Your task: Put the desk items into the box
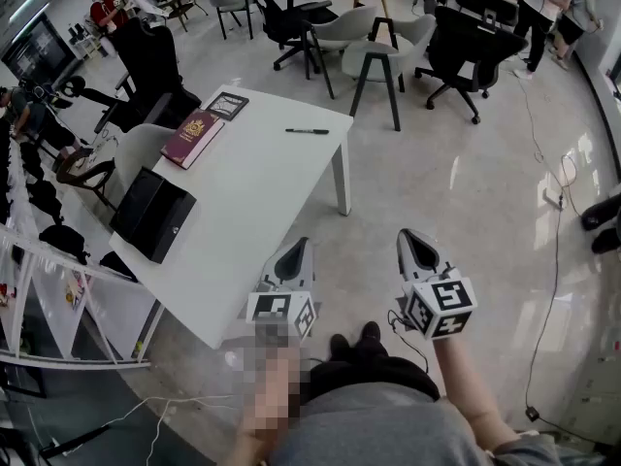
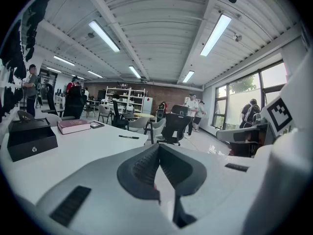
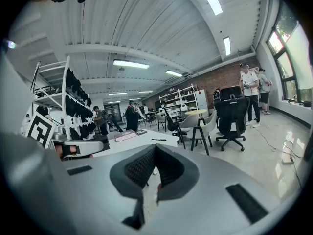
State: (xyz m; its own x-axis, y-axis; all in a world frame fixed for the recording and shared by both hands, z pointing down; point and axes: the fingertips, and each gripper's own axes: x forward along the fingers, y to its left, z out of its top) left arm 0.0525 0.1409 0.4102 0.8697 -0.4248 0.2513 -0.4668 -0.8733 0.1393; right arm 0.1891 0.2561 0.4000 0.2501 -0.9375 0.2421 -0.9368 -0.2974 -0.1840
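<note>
My left gripper (image 1: 303,245) hangs at the near corner of the white counter (image 1: 262,192) and my right gripper (image 1: 408,235) is beside it over the floor. Each has its fingers (image 2: 142,165) pressed together at the tips, with nothing pinched between them. On the counter the black box (image 1: 150,212) sits at the left edge and the maroon book (image 1: 192,137) lies just beyond it. A flat black pad (image 1: 226,105) is near the far corner, and the black pen (image 1: 307,131) lies alone toward the far right edge, all well apart from my fingers.
</note>
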